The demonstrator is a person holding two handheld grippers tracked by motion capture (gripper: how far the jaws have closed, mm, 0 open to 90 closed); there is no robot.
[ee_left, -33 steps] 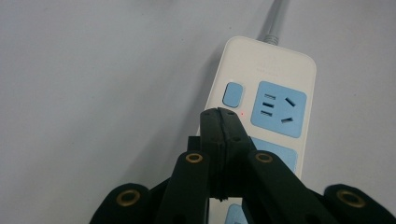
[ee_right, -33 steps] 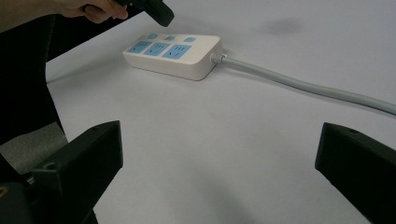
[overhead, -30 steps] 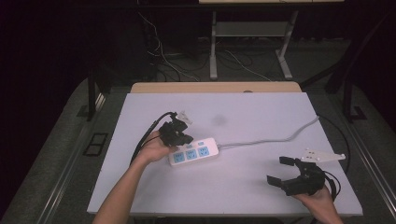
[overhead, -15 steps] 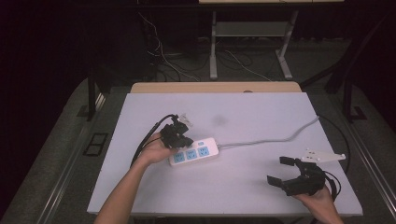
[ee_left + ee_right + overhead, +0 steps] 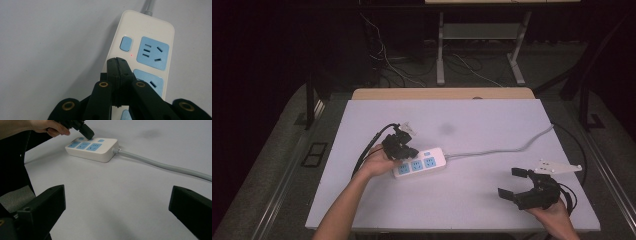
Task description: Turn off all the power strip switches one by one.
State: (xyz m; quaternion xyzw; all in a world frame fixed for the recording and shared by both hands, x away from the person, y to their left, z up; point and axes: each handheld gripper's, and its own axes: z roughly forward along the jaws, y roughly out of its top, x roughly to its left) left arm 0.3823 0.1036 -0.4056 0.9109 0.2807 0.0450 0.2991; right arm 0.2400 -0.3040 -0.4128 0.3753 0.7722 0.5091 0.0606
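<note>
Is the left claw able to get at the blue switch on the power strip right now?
Probably yes: the left claw, shut, sits over the power strip just short of the blue switch, with nothing between them.

The left gripper (image 5: 408,149) has dipped a touch lower over the near-left end of the power strip (image 5: 420,162), its closed jaws now pressed together by the strip's blue switch (image 5: 125,44), where a tiny red light (image 5: 131,55) glows.

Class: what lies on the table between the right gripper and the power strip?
Only bare white table, seen in the high view, separates the right gripper from the power strip.
</note>
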